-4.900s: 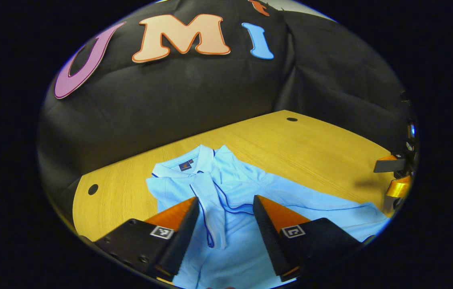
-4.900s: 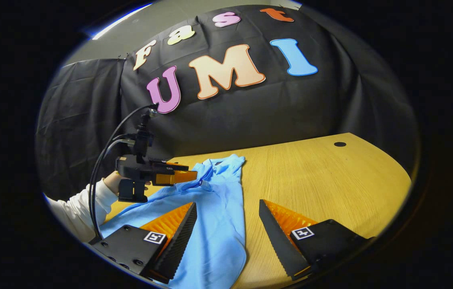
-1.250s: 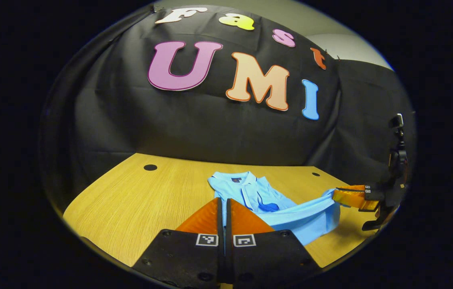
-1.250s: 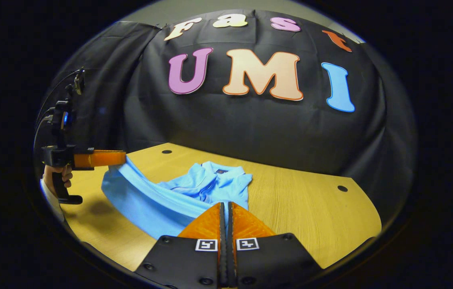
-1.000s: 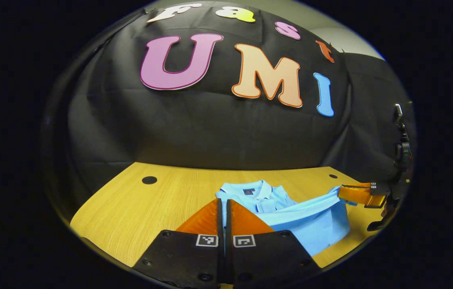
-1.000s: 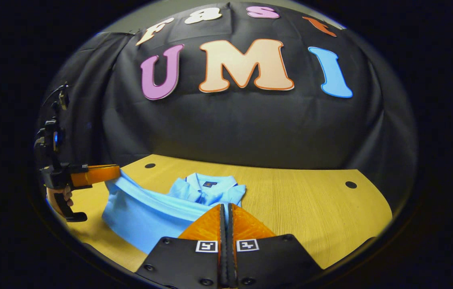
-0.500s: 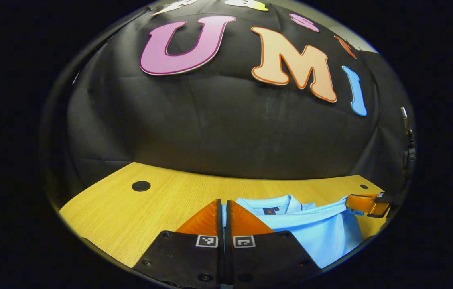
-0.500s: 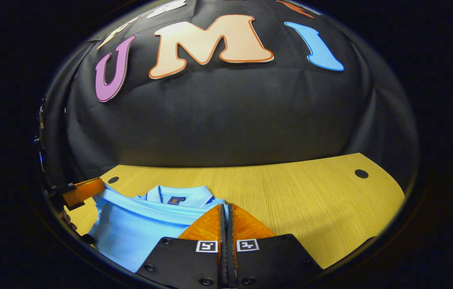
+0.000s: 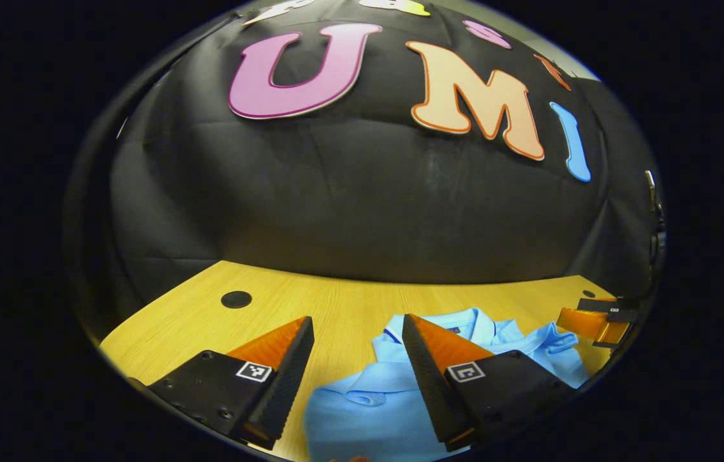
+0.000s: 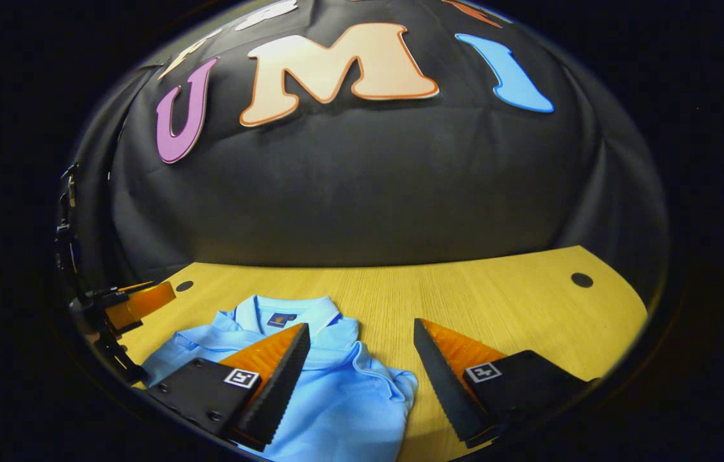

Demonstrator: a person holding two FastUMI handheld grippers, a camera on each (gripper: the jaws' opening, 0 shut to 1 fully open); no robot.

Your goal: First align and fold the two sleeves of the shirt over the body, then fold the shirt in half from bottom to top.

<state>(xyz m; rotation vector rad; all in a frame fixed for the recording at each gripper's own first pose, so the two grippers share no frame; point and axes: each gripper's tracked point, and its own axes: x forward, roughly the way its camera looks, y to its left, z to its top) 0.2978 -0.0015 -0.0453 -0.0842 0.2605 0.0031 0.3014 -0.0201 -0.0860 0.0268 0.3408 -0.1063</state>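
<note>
The light blue polo shirt (image 9: 368,410) lies folded on the wooden table (image 9: 329,308), its hem edge lying up near the collar (image 9: 471,321). My left gripper (image 9: 355,319) stands open just above the shirt's left side, with nothing between its fingers. My right gripper (image 10: 362,326) is open too, over the shirt's (image 10: 349,398) right edge, the collar (image 10: 285,311) ahead of its left finger. The right gripper (image 9: 594,321) also shows at the far right of the left gripper view. At the far left of the right gripper view is the left gripper (image 10: 137,301).
The table (image 10: 496,301) runs back to the black cloth wall. Round cable holes (image 9: 236,299) (image 10: 581,280) (image 10: 185,285) sit near its back corners. Bare wood lies to the right of the shirt in the right gripper view.
Both grippers, shut on the shirt's bottom hem, carried it forward toward the collar. They have since opened and let go; the shirt now lies folded in half.
</note>
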